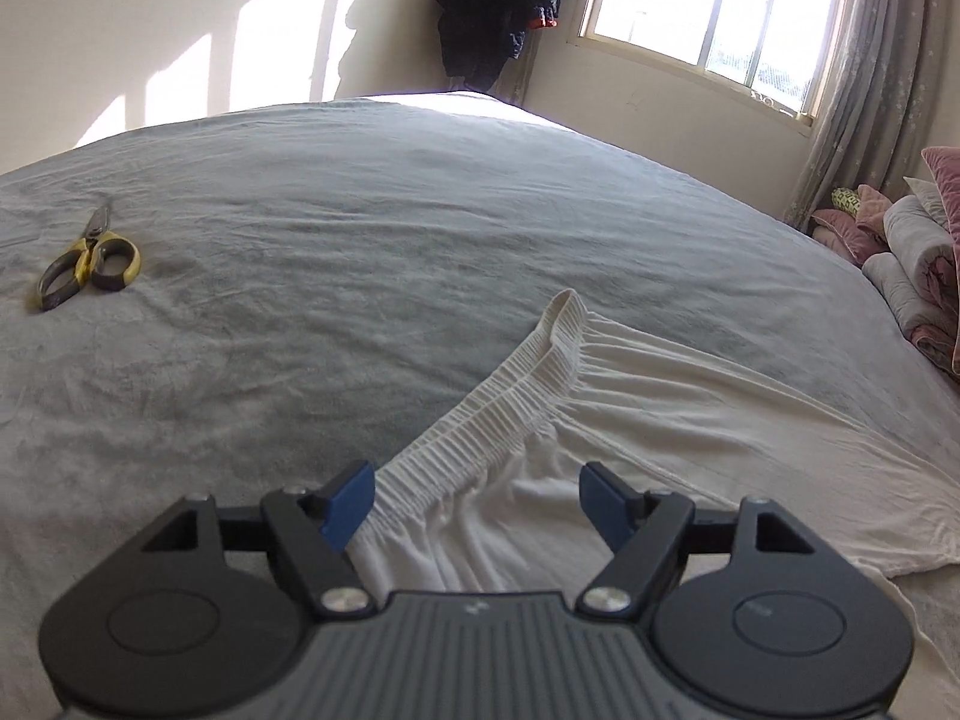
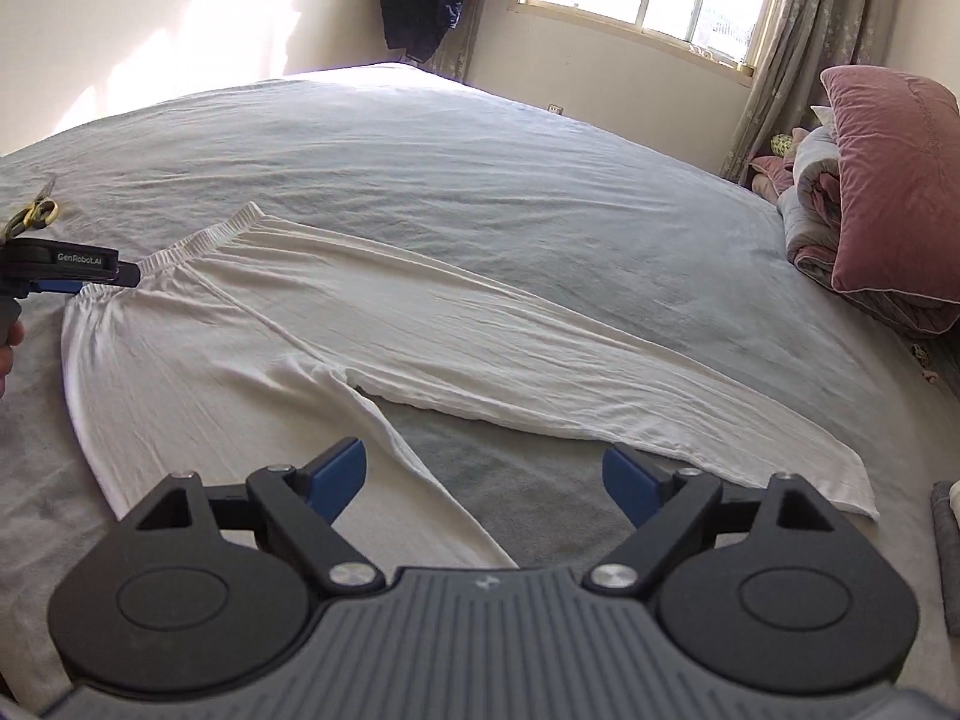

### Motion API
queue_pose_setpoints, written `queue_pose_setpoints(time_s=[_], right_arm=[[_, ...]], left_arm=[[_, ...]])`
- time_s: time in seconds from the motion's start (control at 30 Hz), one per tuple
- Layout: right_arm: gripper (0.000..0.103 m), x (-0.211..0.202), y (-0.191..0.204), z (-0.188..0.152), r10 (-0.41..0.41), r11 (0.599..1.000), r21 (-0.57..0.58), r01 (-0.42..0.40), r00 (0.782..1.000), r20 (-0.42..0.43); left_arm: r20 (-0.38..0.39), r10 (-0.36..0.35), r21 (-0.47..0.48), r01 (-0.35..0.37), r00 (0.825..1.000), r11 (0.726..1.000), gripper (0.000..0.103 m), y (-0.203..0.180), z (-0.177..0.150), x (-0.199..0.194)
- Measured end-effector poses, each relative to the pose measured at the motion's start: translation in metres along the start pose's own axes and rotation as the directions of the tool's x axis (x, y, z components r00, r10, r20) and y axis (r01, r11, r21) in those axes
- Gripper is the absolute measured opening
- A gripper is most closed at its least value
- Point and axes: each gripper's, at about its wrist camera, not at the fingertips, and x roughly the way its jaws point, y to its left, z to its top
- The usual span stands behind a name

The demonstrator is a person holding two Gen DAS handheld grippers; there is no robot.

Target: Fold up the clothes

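White thin knit trousers (image 2: 336, 330) lie spread flat on the grey bed (image 2: 480, 168), waistband (image 1: 516, 372) just ahead of the left gripper (image 1: 474, 504). Both it and the right gripper (image 2: 480, 480) stand apart, holding nothing. Cloth looks light, limp, likely to drape; best pinched at the waistband and a leg hem (image 2: 852, 480)

Both grippers: black linkage arms w/ silver screws, blue fingers (image 1: 348, 504), ribbed grey body, "GenRobot.AI" on side.

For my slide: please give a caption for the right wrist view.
White trousers spread on grey bed, right claw open.
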Motion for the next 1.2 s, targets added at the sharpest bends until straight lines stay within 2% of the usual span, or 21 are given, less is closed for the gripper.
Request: queue_pose_setpoints(time_s=[0.07,0.17,0.3,0.4,0.53,0.6,0.67,0.87,0.93,0.97,1.0,1.2], right_arm=[[0.096,0.000,0.015,0.002,0.029,0.998,-0.048,-0.028,0.999,0.019],[0.099,0.005,0.033,0.005,0.076,0.992,-0.105,-0.071,0.996,0.044],[0.099,0.020,0.049,0.013,0.123,0.985,-0.128,-0.117,0.991,0.045],[0.100,0.041,0.058,0.024,0.140,0.981,-0.143,-0.134,0.989,0.038],[0.100,0.072,0.069,0.042,0.161,0.976,-0.151,-0.155,0.986,0.031],[0.101,0.083,0.070,0.050,0.184,0.973,-0.148,-0.177,0.982,0.034],[0.102,0.094,0.070,0.060,0.218,0.965,-0.158,-0.210,0.975,0.039],[0.103,0.129,0.072,0.092,0.265,0.946,-0.209,-0.249,0.963,0.052],[0.103,0.144,0.069,0.102,0.277,0.946,-0.189,-0.262,0.959,0.054],[0.103,0.151,0.067,0.106,0.279,0.948,-0.173,-0.267,0.959,0.054],[0.103,0.160,0.065,0.111,0.280,0.951,-0.152,-0.269,0.959,0.054],[0.103,0.205,0.065,0.133,0.279,0.955,-0.112,-0.276,0.960,0.008]], left_arm=[[0.000,-0.024,0.018,0.024,1.000,1.000,0.077,-0.003,-0.001,-0.001],[-0.005,-0.071,-0.019,0.071,0.997,0.997,0.077,-0.005,0.003,0.001],[0.015,-0.064,-0.051,0.065,0.998,0.997,0.076,-0.005,0.008,0.000],[0.001,-0.072,-0.090,0.072,0.997,0.993,0.076,-0.001,0.010,0.003],[-0.018,-0.085,-0.075,0.083,0.996,0.994,0.078,0.000,0.010,0.010],[-0.020,-0.084,-0.068,0.082,0.996,0.994,0.086,0.001,0.009,0.013],[-0.026,-0.096,-0.073,0.094,0.995,0.993,0.091,0.002,0.010,0.017],[-0.025,-0.120,-0.097,0.117,0.993,0.988,0.093,0.004,0.015,0.025],[-0.010,-0.139,-0.121,0.137,0.990,0.983,0.086,0.005,0.018,0.026],[-0.005,-0.147,-0.136,0.145,0.989,0.980,0.069,0.006,0.019,0.027],[-0.004,-0.151,-0.144,0.148,0.989,0.978,0.058,0.006,0.020,0.028],[-0.015,-0.167,-0.143,0.163,0.986,0.976,0.042,0.004,0.022,0.038]])
